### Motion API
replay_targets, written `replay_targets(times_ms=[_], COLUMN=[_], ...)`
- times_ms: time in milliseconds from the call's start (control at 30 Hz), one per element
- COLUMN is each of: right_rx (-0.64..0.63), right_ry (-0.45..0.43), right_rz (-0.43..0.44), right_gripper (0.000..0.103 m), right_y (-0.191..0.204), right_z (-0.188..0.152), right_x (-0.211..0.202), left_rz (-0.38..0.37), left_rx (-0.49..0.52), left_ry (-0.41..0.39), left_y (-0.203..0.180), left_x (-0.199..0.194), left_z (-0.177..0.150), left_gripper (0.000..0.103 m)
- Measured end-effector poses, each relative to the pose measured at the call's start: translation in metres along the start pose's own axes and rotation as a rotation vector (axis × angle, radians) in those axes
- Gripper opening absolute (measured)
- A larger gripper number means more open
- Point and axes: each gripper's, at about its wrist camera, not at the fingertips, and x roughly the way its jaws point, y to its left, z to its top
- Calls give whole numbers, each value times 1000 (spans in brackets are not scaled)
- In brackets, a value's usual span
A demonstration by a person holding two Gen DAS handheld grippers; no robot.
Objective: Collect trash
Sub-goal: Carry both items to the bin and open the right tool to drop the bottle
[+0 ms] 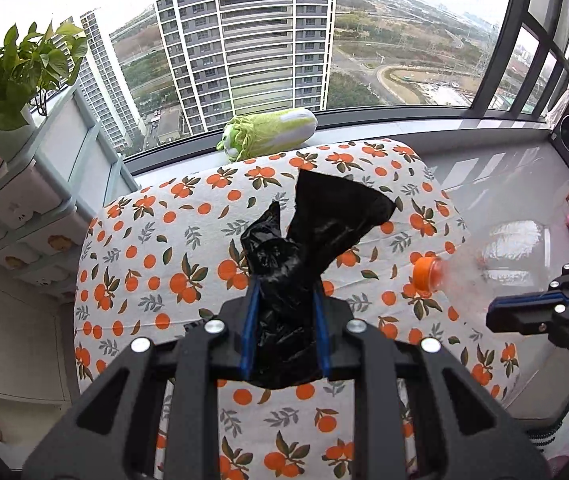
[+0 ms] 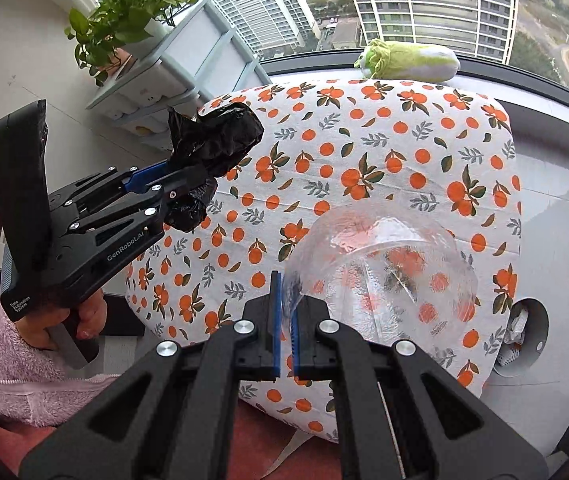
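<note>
My left gripper (image 1: pixel 286 288) is shut on a crumpled black trash bag (image 1: pixel 316 236) and holds it above the orange-print tablecloth (image 1: pixel 156 240). It also shows in the right wrist view (image 2: pixel 200 176), with the bag (image 2: pixel 216 136) bunched at its tips. My right gripper (image 2: pixel 286 304) is shut on the edge of a clear plastic bottle (image 2: pixel 384 272), held over the table. In the left wrist view the bottle (image 1: pixel 504 256) with its orange cap (image 1: pixel 424 272) hangs at the right, in front of the right gripper (image 1: pixel 524 312).
A cabbage-shaped plush toy (image 1: pixel 272 132) lies on the window sill behind the table. A drawer unit (image 1: pixel 32 200) with a potted plant (image 1: pixel 16 76) stands at the left. A white bin with crumpled paper (image 2: pixel 524 332) sits on the floor at the right.
</note>
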Motion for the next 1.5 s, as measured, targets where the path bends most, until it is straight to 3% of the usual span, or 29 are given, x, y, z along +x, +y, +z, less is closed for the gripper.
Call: replay_targets(times_ms=[200, 333, 600, 767, 933, 967, 1067, 1267, 1500], right_rx=[127, 207, 371, 413, 408, 411, 423, 433, 498], right_ry=[-121, -154, -142, -63, 3, 18, 63, 84, 35], right_rz=[-33, -51, -113, -164, -191, -197, -220, -230, -224], right_gripper=[3, 3, 3, 4, 4, 8, 48, 49, 49], right_y=[-59, -117, -251, -320, -369, -376, -398, -425, -436], right_z=[-39, -67, -132, -154, -154, -154, -154, -163, -191], right_x=[-56, -83, -129, -117, -83, -75, -57, -59, -100], left_rz=[-68, -108, -180, -195, -183, -175, -157, -136, -164], left_rx=[117, 186, 216, 211, 205, 205, 195, 204, 254], left_ry=[-17, -14, 47, 77, 107, 112, 127, 142, 157], left_y=[-90, -162, -295, -351, -383, -388, -396, -407, -440], left_x=[-6, -1, 24, 41, 57, 60, 66, 69, 82], left_z=[14, 17, 16, 12, 11, 11, 12, 14, 17], left_gripper=[24, 24, 24, 24, 24, 24, 24, 24, 24])
